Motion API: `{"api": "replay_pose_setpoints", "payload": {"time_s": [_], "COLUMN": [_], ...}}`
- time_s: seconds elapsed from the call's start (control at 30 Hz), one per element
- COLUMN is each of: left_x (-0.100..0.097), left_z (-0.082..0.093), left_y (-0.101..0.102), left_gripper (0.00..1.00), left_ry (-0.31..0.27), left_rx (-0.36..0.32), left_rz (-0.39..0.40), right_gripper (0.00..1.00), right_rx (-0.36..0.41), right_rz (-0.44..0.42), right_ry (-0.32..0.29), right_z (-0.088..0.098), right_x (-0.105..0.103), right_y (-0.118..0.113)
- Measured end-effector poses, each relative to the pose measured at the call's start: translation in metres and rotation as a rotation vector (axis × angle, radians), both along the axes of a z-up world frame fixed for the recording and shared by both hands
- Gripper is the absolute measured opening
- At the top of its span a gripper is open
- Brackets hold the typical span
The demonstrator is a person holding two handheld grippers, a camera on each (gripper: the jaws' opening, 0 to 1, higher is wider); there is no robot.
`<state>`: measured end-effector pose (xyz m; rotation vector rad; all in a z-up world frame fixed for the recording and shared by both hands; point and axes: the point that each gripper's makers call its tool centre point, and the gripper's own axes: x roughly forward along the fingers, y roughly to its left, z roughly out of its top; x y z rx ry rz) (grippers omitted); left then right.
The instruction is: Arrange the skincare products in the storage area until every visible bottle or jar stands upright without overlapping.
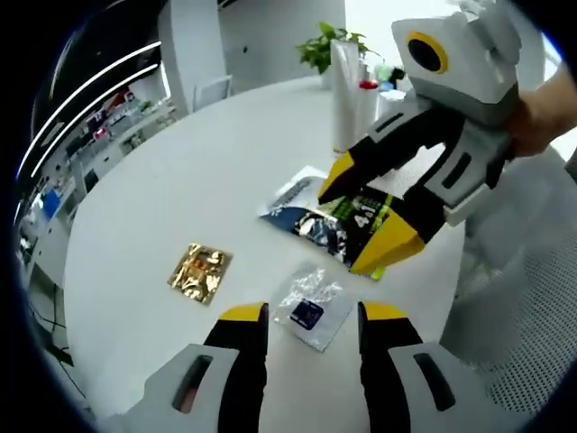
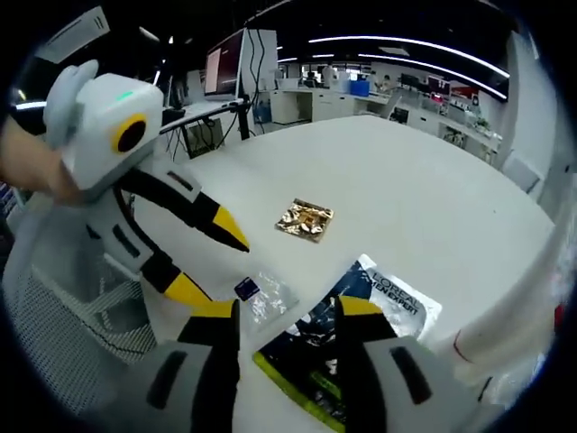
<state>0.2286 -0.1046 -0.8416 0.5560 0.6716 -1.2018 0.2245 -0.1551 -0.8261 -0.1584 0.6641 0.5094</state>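
On the white round table (image 1: 180, 180) lie three flat sachets. A gold foil one (image 1: 200, 271) (image 2: 305, 219) lies apart from the others. A clear one with a blue square (image 1: 309, 309) (image 2: 261, 293) lies just beyond my left gripper (image 1: 313, 316), which is open. The left gripper (image 2: 209, 262) also enters the right gripper view from the left, jaws apart. A dark and white L'Oreal sachet (image 1: 347, 225) (image 2: 397, 302) lies under my right gripper (image 2: 288, 309) (image 1: 361, 219), open, with its jaws on either side of the sachet.
Tall white containers (image 1: 347, 95) stand at the table's far edge beside a green plant (image 1: 329, 45). A white object with red marks (image 2: 505, 334) is close on the right. A mesh chair (image 1: 523, 307) (image 2: 81, 307) stands by the table's edge. Desks and monitors fill the background.
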Motion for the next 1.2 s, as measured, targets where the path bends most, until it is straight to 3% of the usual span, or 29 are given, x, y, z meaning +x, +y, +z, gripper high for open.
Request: {"api": "replay_pose_setpoints", "payload": {"time_s": [0.2, 0.47, 0.73, 1.0, 1.2], "left_x": [-0.009, -0.017, -0.027, -0.035, -0.042], "left_z": [0.009, 0.022, 0.033, 0.045, 0.055], "left_y": [0.006, 0.016, 0.024, 0.031, 0.034], "left_gripper": [0.43, 0.50, 0.57, 0.64, 0.72], "left_ry": [0.002, 0.040, 0.072, 0.099, 0.122], "left_rx": [-0.010, -0.069, -0.119, -0.161, -0.187], "left_rz": [0.013, 0.101, 0.168, 0.219, 0.240], "right_gripper": [0.52, 0.61, 0.66, 0.75, 0.83], "right_rx": [0.032, 0.050, 0.058, 0.088, 0.061], "right_rz": [-0.013, -0.045, -0.119, -0.248, -0.355], "right_ry": [-0.012, -0.013, 0.012, -0.072, -0.099], "right_z": [0.007, 0.015, 0.010, 0.048, 0.060], "right_x": [-0.018, -0.047, -0.073, -0.081, -0.092], "right_y": [-0.003, -0.011, -0.031, -0.069, -0.101]}}
